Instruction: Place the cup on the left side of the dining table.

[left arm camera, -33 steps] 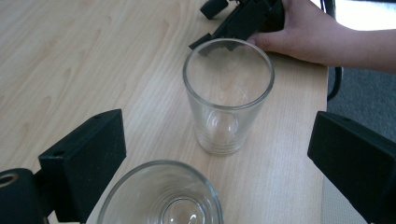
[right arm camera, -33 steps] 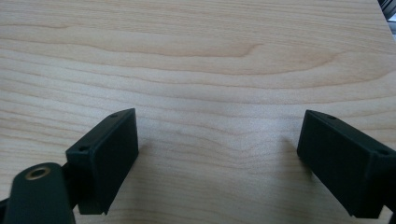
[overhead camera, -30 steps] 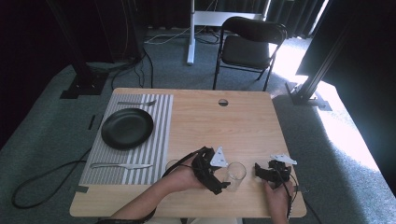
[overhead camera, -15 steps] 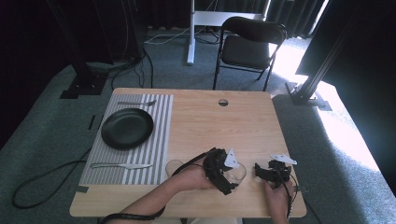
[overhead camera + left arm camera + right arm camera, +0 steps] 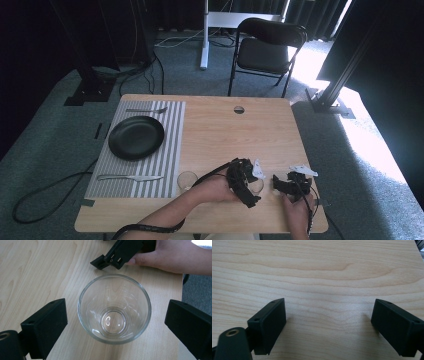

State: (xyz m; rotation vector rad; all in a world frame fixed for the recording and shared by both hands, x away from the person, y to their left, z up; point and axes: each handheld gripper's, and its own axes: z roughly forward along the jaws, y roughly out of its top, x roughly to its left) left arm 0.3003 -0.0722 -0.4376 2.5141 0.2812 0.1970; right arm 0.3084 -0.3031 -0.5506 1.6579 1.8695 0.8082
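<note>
A clear, empty drinking glass point(image 5: 114, 308) stands upright on the wooden table point(image 5: 37, 270). My left gripper point(image 5: 117, 322) is open, with one jaw on each side of the glass and a gap on both sides. In the high view this glass point(image 5: 258, 186) is near the table's front right, partly covered by the left gripper point(image 5: 249, 187). My right gripper point(image 5: 286, 184) rests just right of it, held by a hand; its jaw tip point(image 5: 117, 255) lies beyond the glass. The right gripper point(image 5: 329, 322) is open over bare wood.
A second clear glass point(image 5: 187, 180) stands left of the left hand, by the corner of a striped placemat point(image 5: 170, 150). The mat carries a black plate point(image 5: 136, 137), a fork point(image 5: 146, 110) and a knife point(image 5: 130, 177). A folding chair point(image 5: 267, 47) stands behind the table.
My left gripper has slid right across the table until its open jaws straddle the glass. The right gripper and the glass have stayed put.
</note>
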